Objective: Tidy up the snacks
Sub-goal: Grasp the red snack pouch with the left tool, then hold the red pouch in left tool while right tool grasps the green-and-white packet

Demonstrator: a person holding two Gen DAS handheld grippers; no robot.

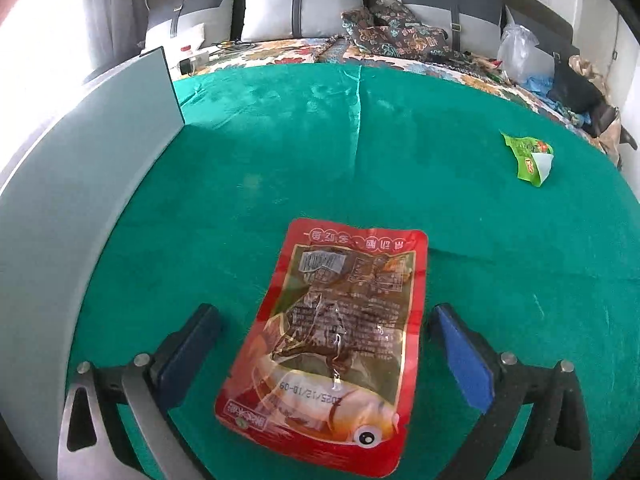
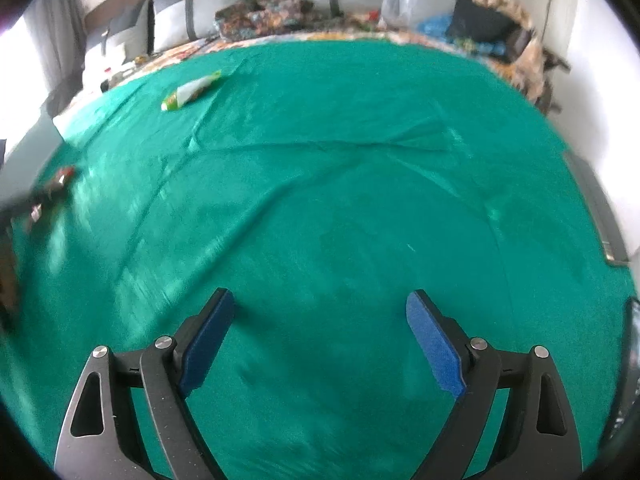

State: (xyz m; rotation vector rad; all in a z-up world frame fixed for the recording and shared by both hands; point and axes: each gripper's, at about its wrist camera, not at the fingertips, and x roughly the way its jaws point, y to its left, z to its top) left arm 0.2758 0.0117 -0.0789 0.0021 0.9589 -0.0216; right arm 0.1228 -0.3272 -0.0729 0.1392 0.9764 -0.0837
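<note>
A red snack packet (image 1: 340, 332) with a cartoon fish lies flat on the green cloth (image 1: 280, 152), between the spread fingers of my left gripper (image 1: 326, 316), which is open and does not touch it. A small green snack packet (image 1: 530, 158) lies far right on the cloth; it also shows in the right wrist view (image 2: 190, 90) at the far left. My right gripper (image 2: 320, 300) is open and empty above bare green cloth (image 2: 340, 200). The red packet and left gripper are a blurred shape at the left edge (image 2: 48, 192).
A grey-white box wall (image 1: 92, 152) stands along the left side of the cloth. Behind the table is a bed with grey pillows (image 1: 296, 4), patterned cushions (image 1: 392, 28), a plastic bag (image 1: 516, 52) and clothes. A grey ledge (image 2: 596, 208) lies at the right edge.
</note>
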